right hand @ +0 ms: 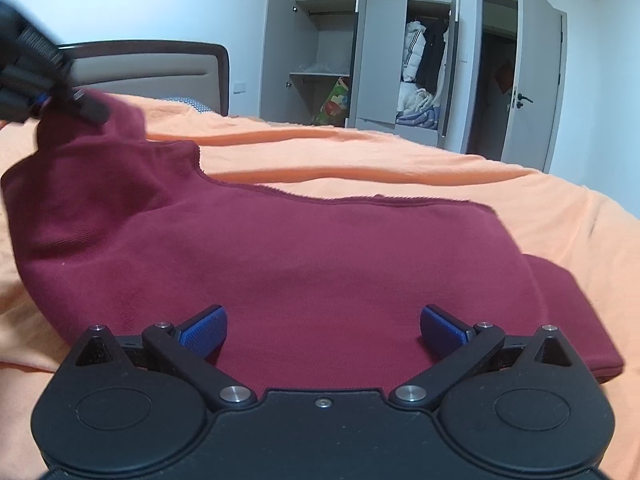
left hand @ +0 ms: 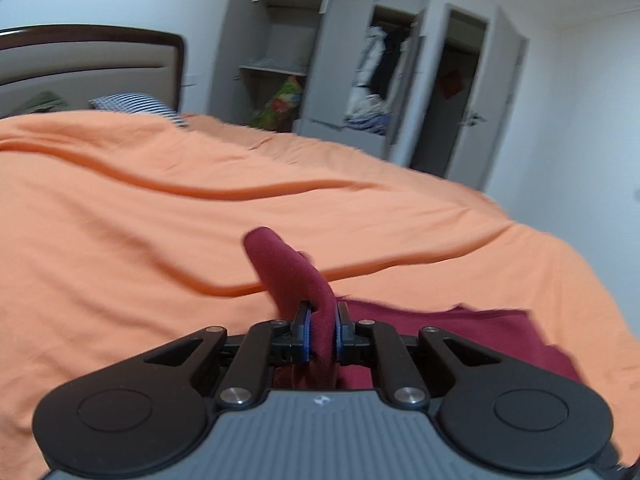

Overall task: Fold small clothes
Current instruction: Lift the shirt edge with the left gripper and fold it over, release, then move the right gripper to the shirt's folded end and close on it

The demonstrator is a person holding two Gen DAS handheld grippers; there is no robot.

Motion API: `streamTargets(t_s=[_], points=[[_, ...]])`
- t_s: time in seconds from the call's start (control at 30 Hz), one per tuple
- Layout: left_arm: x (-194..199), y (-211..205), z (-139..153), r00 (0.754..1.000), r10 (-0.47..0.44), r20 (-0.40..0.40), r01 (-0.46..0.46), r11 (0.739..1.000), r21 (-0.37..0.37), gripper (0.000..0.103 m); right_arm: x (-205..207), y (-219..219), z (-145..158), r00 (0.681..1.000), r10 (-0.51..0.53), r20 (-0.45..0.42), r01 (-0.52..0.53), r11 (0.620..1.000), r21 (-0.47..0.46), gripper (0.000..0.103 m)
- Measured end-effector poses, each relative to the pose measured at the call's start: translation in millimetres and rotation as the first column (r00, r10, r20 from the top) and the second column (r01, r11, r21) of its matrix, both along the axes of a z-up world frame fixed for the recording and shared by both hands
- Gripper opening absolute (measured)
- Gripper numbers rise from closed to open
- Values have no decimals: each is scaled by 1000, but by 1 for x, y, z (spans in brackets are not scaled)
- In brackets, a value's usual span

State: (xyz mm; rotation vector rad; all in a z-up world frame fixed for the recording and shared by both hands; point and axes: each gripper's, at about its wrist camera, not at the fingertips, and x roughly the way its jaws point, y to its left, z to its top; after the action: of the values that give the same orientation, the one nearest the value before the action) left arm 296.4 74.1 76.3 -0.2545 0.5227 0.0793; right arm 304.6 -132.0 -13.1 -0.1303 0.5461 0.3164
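I am pinching a fold of the maroon garment point(right hand: 304, 264) at ten o'clock with my left gripper point(left hand: 323, 322), while my right gripper point(right hand: 323, 326) is hovering spread wide over its middle on the orange bedspread point(right hand: 440, 168).

A bed point(right hand: 400, 160) with an orange cover fills the room's front, its padded headboard point(right hand: 160, 68) against a pale wall. Behind stands a grey wardrobe point(right hand: 380, 40), doors open, beside an open door point(right hand: 540, 80).
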Motion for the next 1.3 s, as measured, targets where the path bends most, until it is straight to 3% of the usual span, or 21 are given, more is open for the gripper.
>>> streamTargets(t_s=[0.23, 0.47, 0.67, 0.87, 1.0, 1.1, 1.13, 1.2, 1.3], points=[[26, -84, 20, 977, -208, 55, 209, 978, -13, 10, -17, -43, 10, 999, -52, 15, 52, 999, 11, 103], [46, -176, -3, 910, -414, 24, 414, 908, -60, 10, -42, -97, 9, 992, -127, 11, 127, 992, -23, 103], [53, -214, -43, 883, -464, -78, 461, 886, -51, 10, -58, -125, 1, 984, -177, -17, 176, 983, -52, 103], [51, -207, -47, 880, -465, -97, 456, 884, -100, 17, -60, -138, -6, 977, -207, -50, 206, 978, -23, 103], [48, -201, -39, 878, -473, -71, 460, 876, -145, 63, -61, -139, -8, 977, -208, -45, 208, 978, -5, 103], [41, -197, -34, 882, -469, -52, 458, 877, -142, 74, -68, -139, -7, 976, -213, -39, 213, 977, 2, 103], [38, -193, -32, 886, -462, -46, 452, 880, -147, 83, -67, -139, -6, 976, -216, -37, 217, 976, 5, 103], [32, -185, -28, 905, -425, -30, 416, 897, -151, 96, -71, -141, -5, 974, -223, -33, 223, 975, 15, 103], [24, -166, -22, 937, -349, -16, 344, 929, -138, 103, -72, -143, -2, 974, -225, -31, 226, 973, 40, 103]])
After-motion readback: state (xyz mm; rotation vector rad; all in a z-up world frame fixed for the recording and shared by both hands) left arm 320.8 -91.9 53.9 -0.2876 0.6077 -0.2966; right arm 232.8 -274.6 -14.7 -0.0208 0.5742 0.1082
